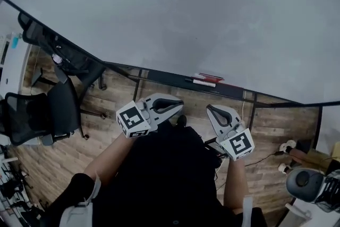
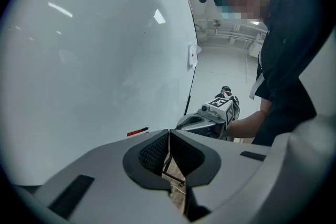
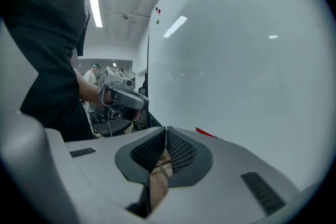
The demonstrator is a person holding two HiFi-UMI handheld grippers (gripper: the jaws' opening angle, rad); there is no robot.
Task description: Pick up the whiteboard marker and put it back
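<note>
Partly, the whiteboard marker [image 2: 137,131] hides behind the closed left claw [image 2: 169,135].

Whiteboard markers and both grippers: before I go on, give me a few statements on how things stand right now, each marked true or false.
1. The left gripper is holding a marker. False: its jaws are together with nothing between them.
2. The right gripper has its jaws together and is empty. True.
3. The markers lie on the ledge at the foot of the whiteboard, ahead of both grippers. True.
4. The office chair stands on the person's right. False: it stands on the person's left, in the left part of the head view.
</note>
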